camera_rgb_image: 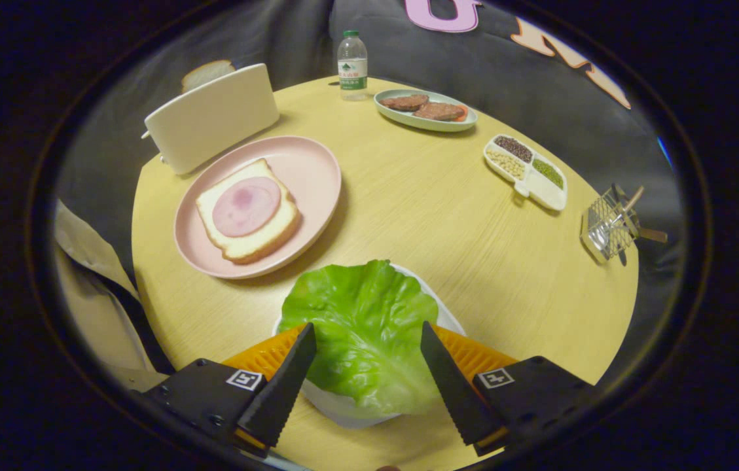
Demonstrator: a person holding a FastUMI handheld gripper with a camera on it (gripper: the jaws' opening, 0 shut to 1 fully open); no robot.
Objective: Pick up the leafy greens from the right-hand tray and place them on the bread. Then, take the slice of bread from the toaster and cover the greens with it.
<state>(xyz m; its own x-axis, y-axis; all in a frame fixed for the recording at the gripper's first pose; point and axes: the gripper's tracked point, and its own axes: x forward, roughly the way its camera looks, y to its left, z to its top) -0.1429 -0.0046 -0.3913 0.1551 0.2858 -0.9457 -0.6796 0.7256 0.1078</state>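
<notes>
Round table (448, 216), gripper (368, 340) spread astride leafy greens (362, 320).

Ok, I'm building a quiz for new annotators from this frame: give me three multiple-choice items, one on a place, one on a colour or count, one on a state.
1. Where is the lettuce leaf?
A. on the bread
B. on a white tray between the tongs' fingers
C. beside the water bottle

2. What colour is the plate under the bread with ham?
A. pink
B. green
C. white

3. How are the tongs?
A. shut on the leaf
B. shut on nothing
C. open

Answers:
1 B, the leaf lies on the white tray with a finger on either side.
2 A, its rim is plainly pink.
3 C, the fingers stand wide apart, neither pressing the leaf.
</notes>
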